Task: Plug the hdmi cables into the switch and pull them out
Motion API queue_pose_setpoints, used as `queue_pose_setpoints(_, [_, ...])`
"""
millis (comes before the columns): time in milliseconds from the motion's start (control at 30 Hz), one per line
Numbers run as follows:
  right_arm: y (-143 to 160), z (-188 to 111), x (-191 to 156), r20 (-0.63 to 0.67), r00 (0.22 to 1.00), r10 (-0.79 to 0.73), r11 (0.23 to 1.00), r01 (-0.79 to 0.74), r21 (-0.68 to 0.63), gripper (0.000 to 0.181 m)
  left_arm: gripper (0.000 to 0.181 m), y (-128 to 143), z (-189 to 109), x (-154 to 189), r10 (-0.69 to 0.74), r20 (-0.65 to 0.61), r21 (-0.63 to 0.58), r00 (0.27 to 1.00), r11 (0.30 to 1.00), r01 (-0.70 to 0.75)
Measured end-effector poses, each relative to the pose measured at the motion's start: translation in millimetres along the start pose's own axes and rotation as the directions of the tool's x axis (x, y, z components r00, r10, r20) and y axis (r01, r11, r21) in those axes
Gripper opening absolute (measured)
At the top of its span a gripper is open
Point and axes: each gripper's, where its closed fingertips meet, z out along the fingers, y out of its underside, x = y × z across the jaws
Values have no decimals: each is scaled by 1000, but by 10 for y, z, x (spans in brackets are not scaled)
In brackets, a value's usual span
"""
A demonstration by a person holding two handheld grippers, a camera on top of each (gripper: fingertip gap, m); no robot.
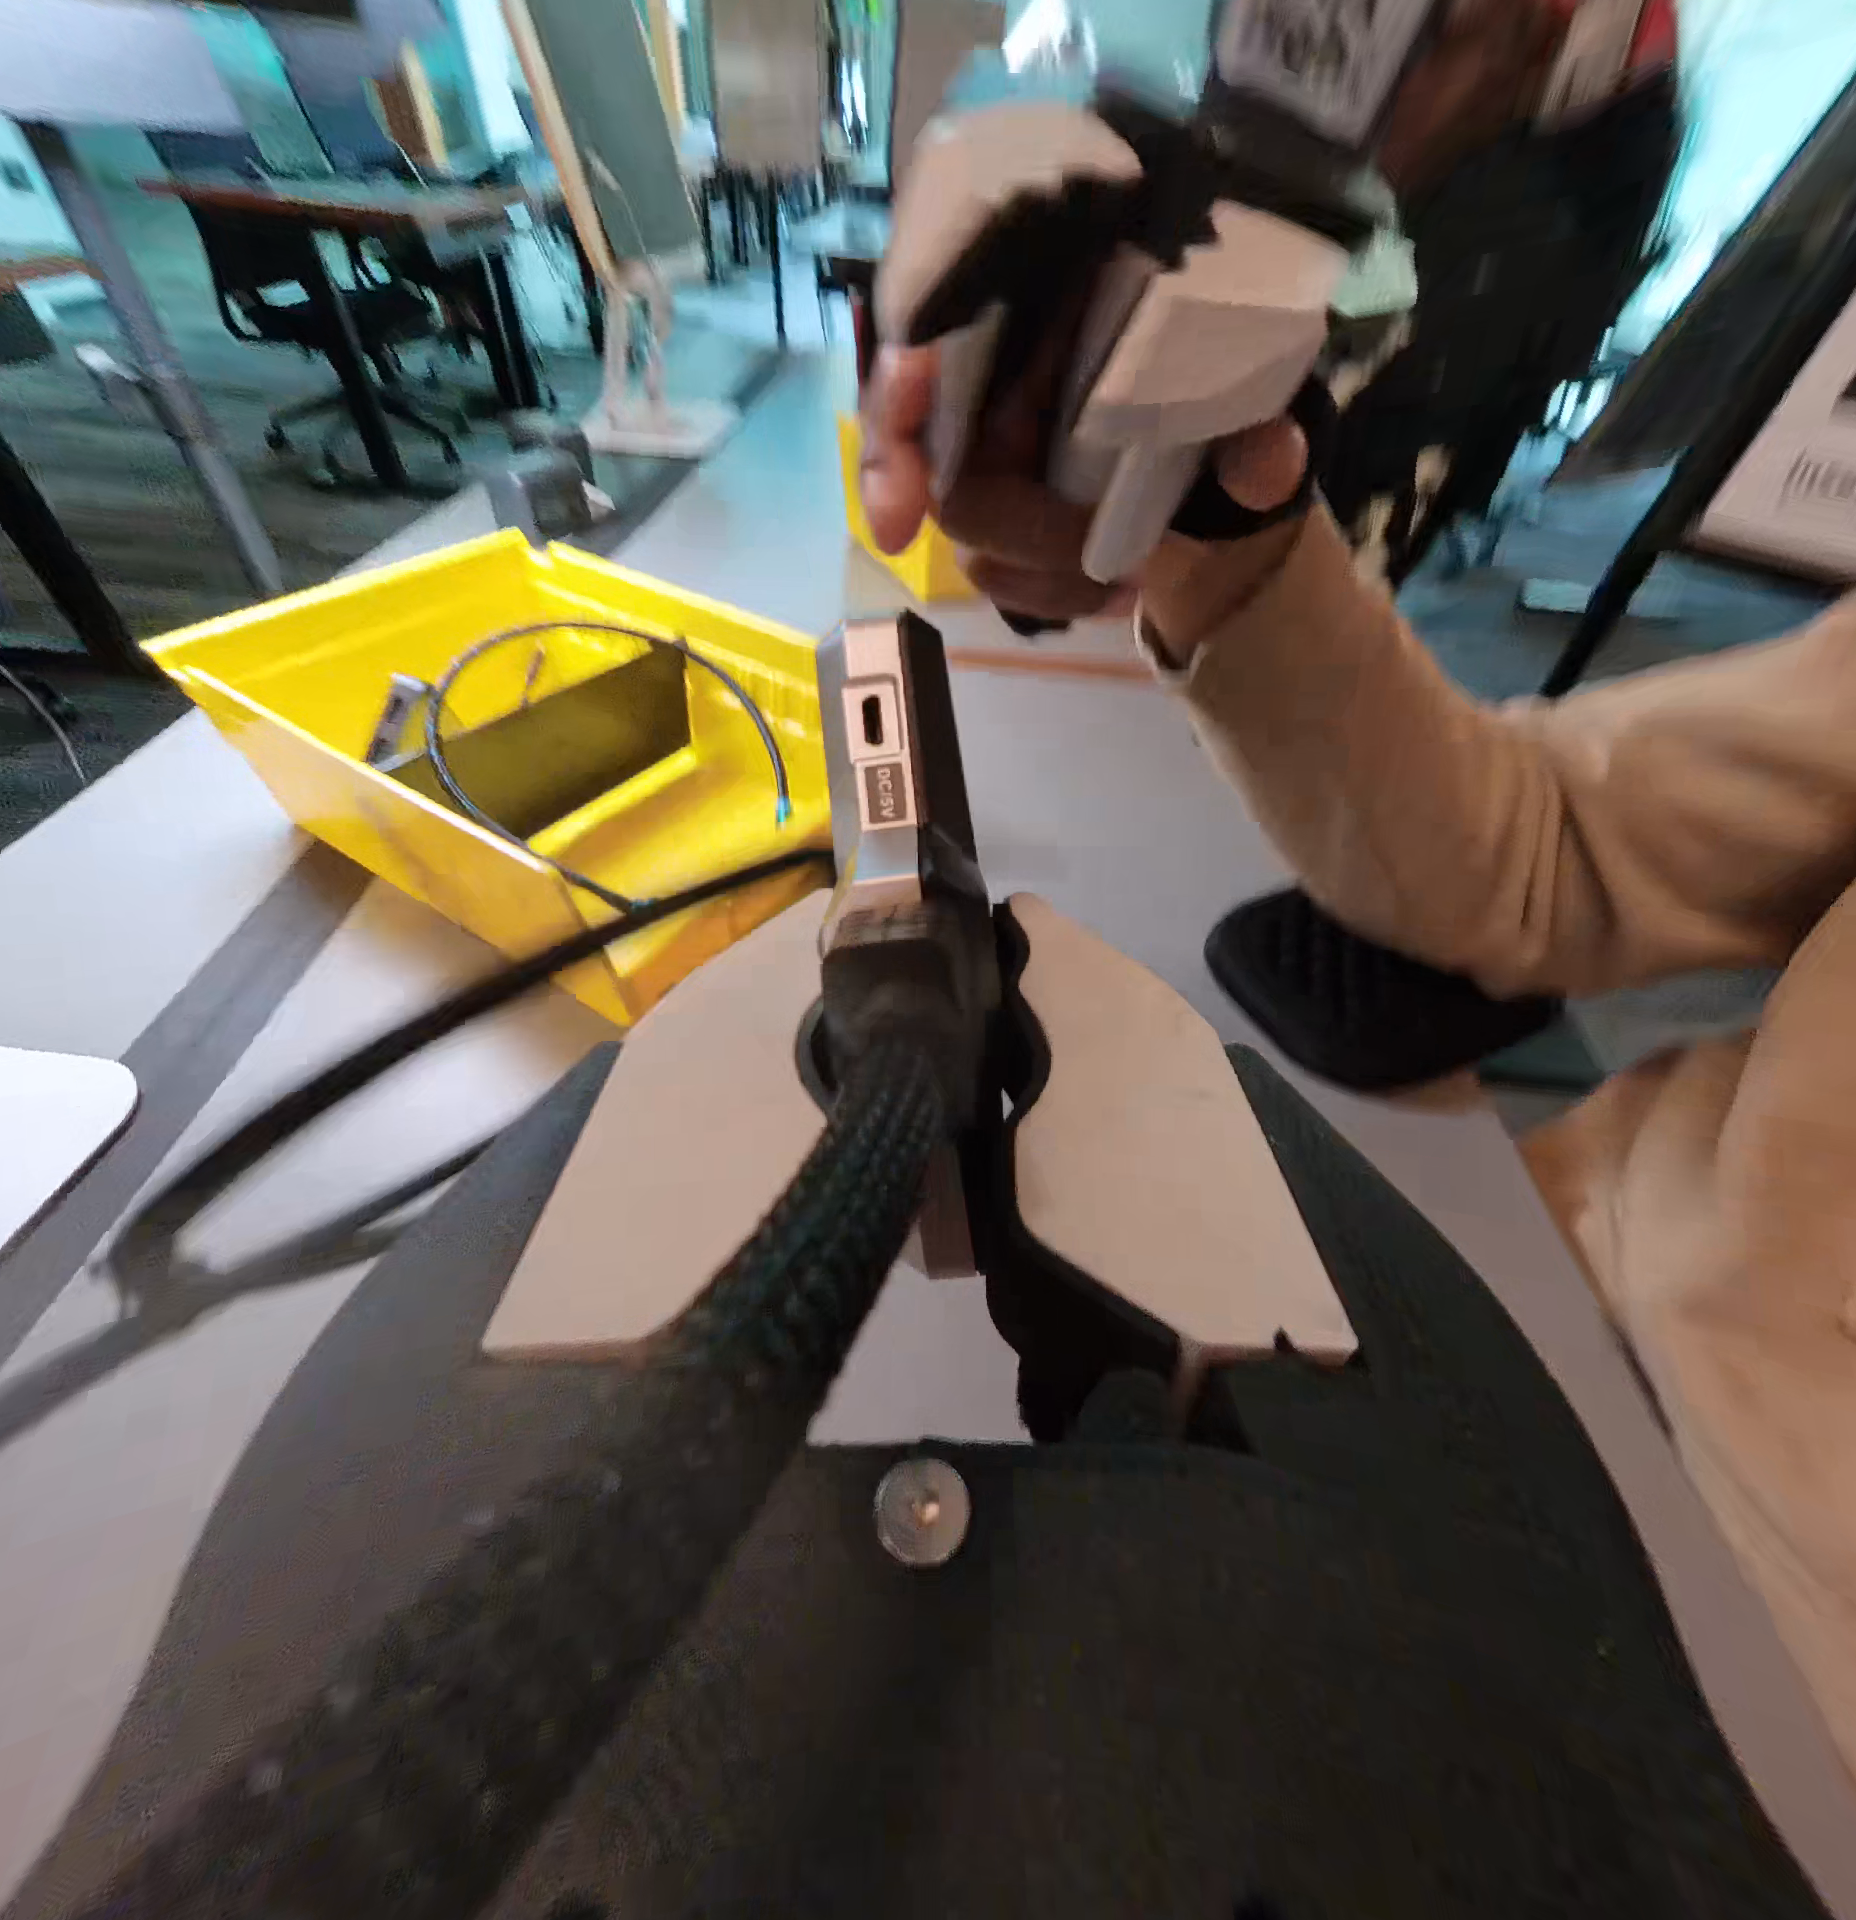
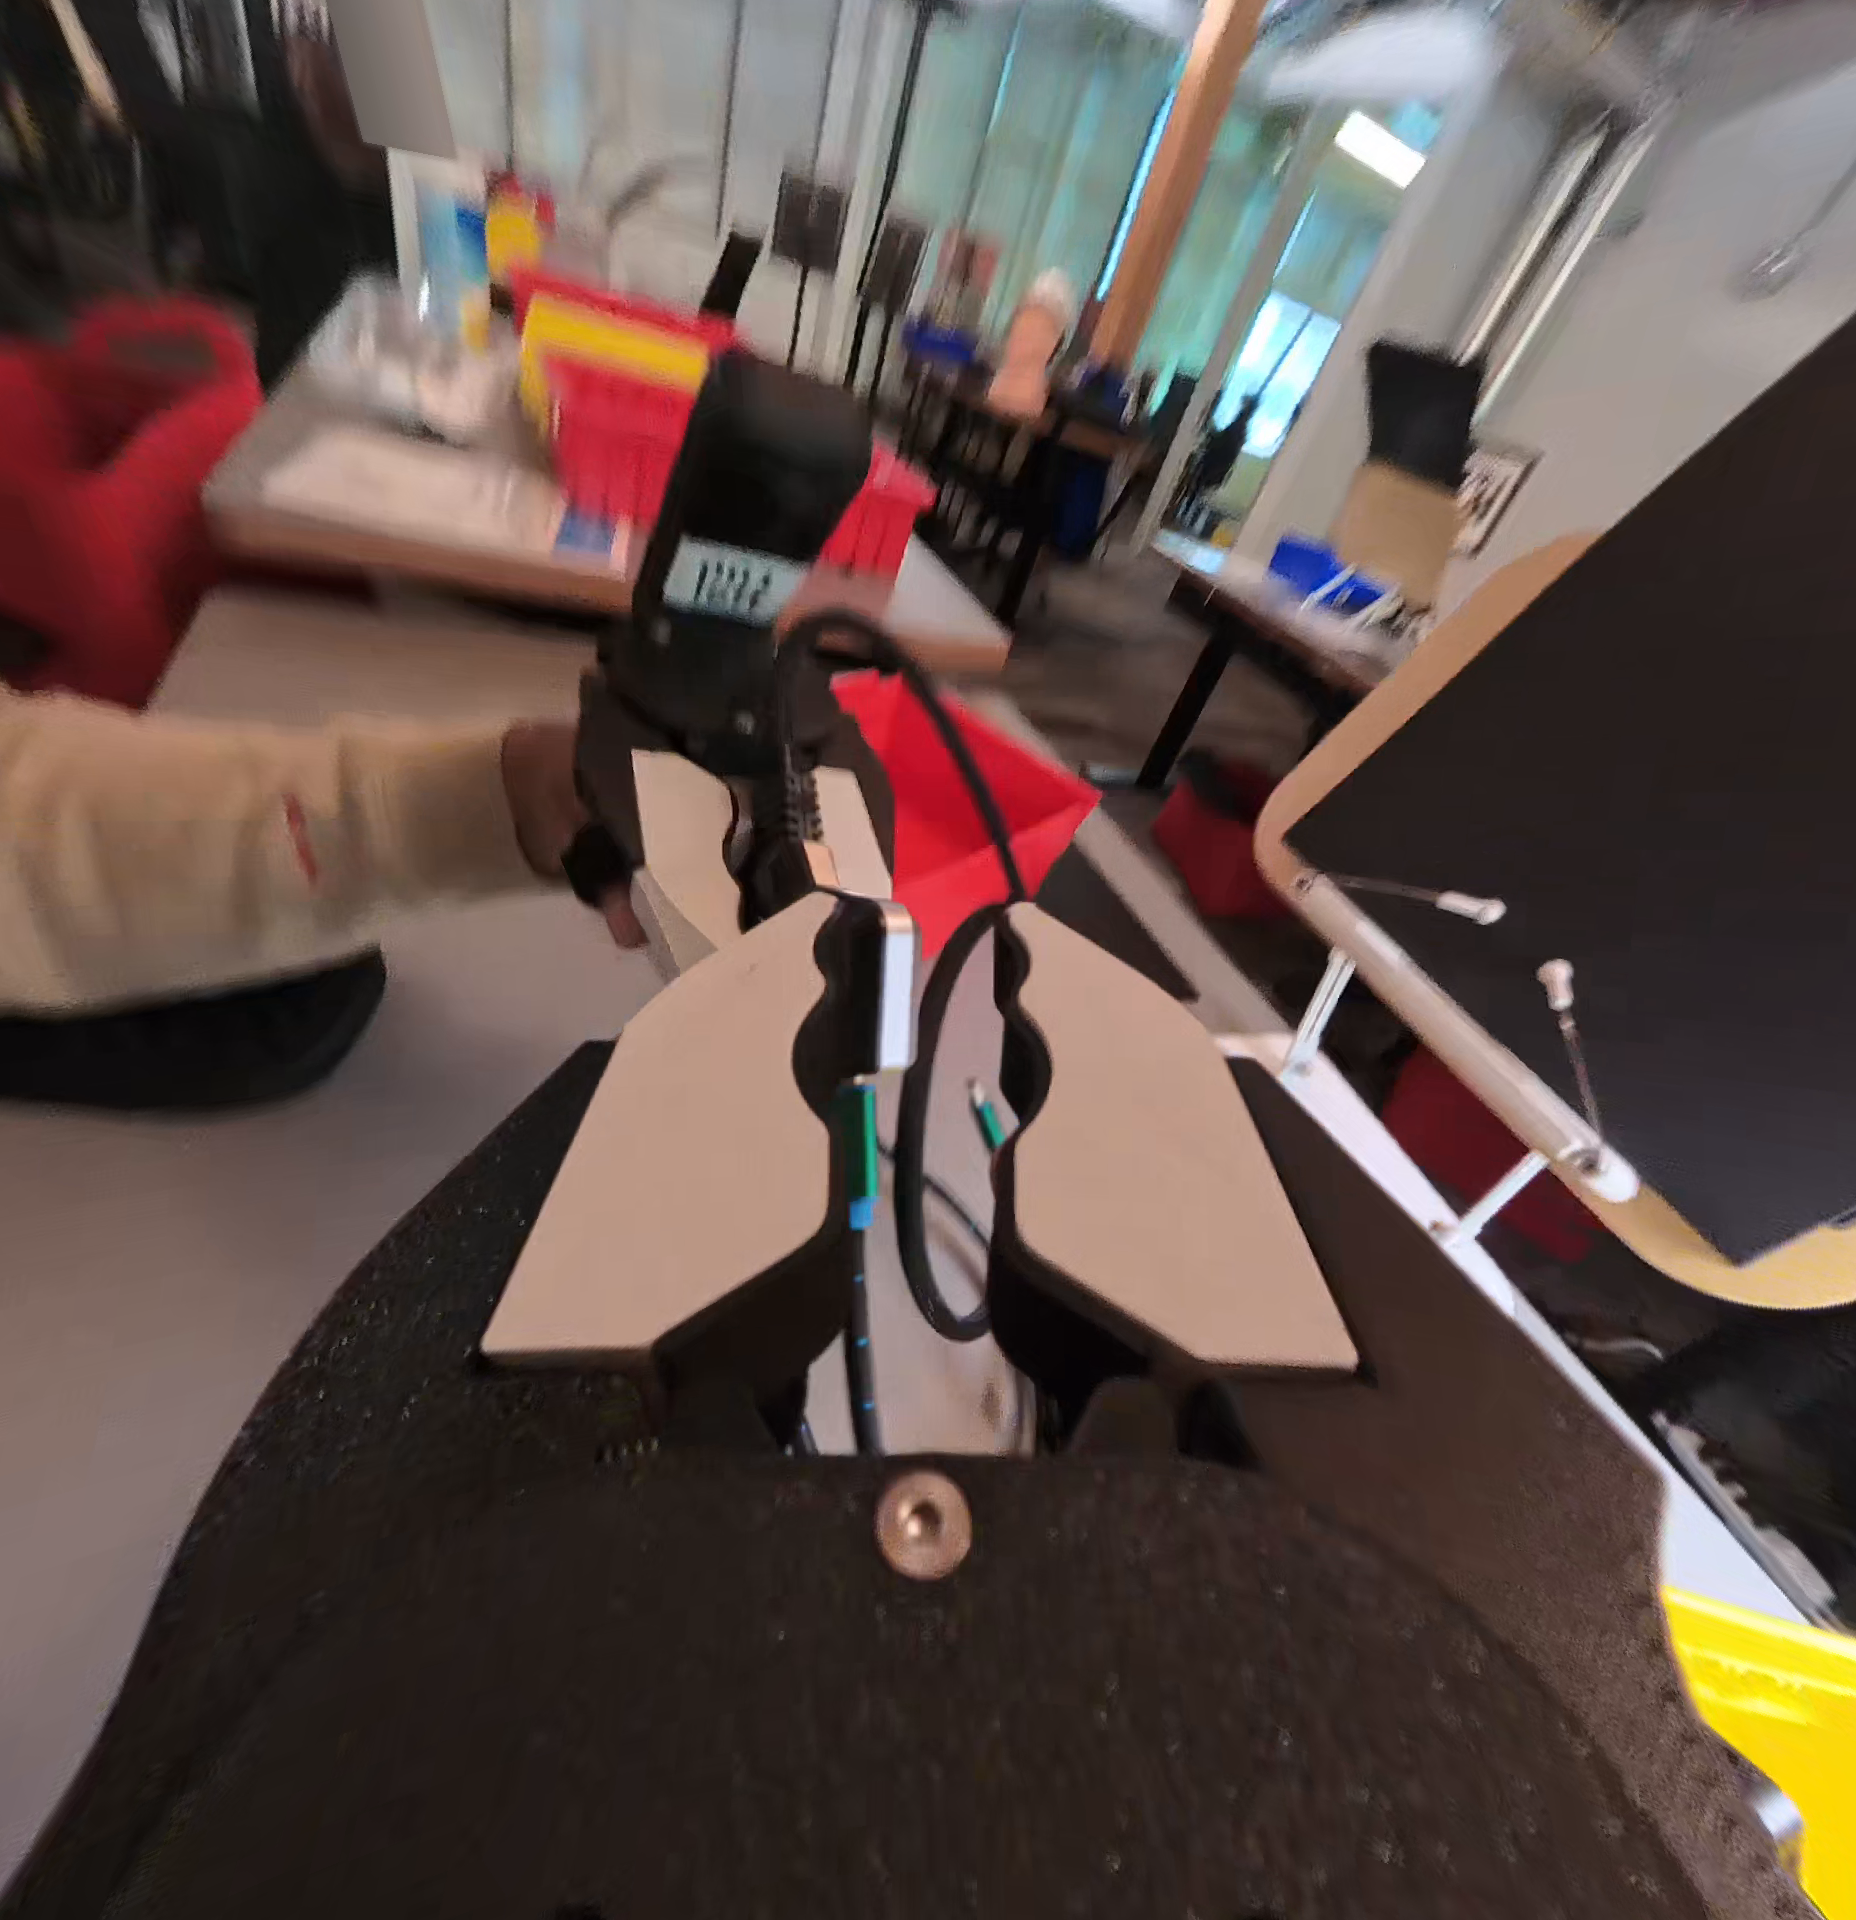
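Silver HDMI switch (image 1: 882, 758) held upright on edge above the grey counter (image 1: 93, 914), a small port on its narrow side facing the camera. Clamped at its lower end between the 2 fingers of the left gripper (image 1: 991, 914), together with a black braided HDMI cable (image 1: 851, 1174) plugged into its bottom and running back toward the camera. From the right wrist view, same switch (image 2: 896, 997) seen edge-on against the left finger of the right gripper (image 2: 919, 914), whose fingers stand apart with a gap between them, clasping nothing. A thin black cable (image 2: 919, 1143) looping through that gap, and a green-tipped connector (image 2: 857, 1143) hanging just below the switch. Just left of the switch, a yellow bin (image 1: 311, 748) on the counter, holding a thin grey cable (image 1: 591, 665) curled inside. Beyond the grippers, a red bin (image 2: 965, 810) on the counter. Beige sleeve (image 1: 1475, 790) reaching in from the right, hand on the right gripper (image 1: 1100, 395). Background blurred.
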Motion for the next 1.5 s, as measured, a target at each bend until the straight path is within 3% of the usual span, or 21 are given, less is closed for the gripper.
queue_pose_setpoints(100, [-195, -120, 14, -3, 999, 44, 995, -43, 89, 24, 25, -271, -175, -110, -85, 19, 200, 996, 976, 80])
queue_pose_setpoints(233, [-150, -28, -179, 99, 993, 68, 996, -73, 53, 18, 24, -611, -466, -169, -161, 9, 438, 987, 888, 141])
queue_pose_setpoints(500, [11, 459, -275, 211, 916, 342, 927, -366, 87, 25, 25, -961, -772, -18, -141, -11, 640, 990, 759, 115])
queue_pose_setpoints(667, [-180, 438, -307, 299, 869, 394, 862, -462, 206, 27, 25, -1005, -656, 112, -118, -39, 662, 992, 741, 114])
queue_pose_setpoints(767, [-177, 422, -300, 262, 895, 360, 885, -417, 208, 16, 25, -971, -517, 165, -99, -32, 641, 995, 761, 96])
queue_pose_setpoints(867, [-177, 364, -336, 310, 885, 349, 891, -415, 182, 12, 26, -955, -470, 195, -86, -40, 623, 995, 777, 92])
queue_pose_setpoints(1067, [-118, 281, -368, 342, 889, 303, 923, -364, 126, 12, 28, -739, -343, 264, -7, -44, 420, 999, 907, 25])
queue_pose_setpoints(1233, [-32, 182, -397, 388, 873, 296, 936, -346, 64, 12, 29, -561, -206, 326, 36, -51, 293, 998, 956, -20])
queue_pose_setpoints(1500, [-96, 178, -301, 358, 883, 304, 919, -371, 134, 13, 24, -674, -211, 295, 77, 16, 388, 997, 919, -77])
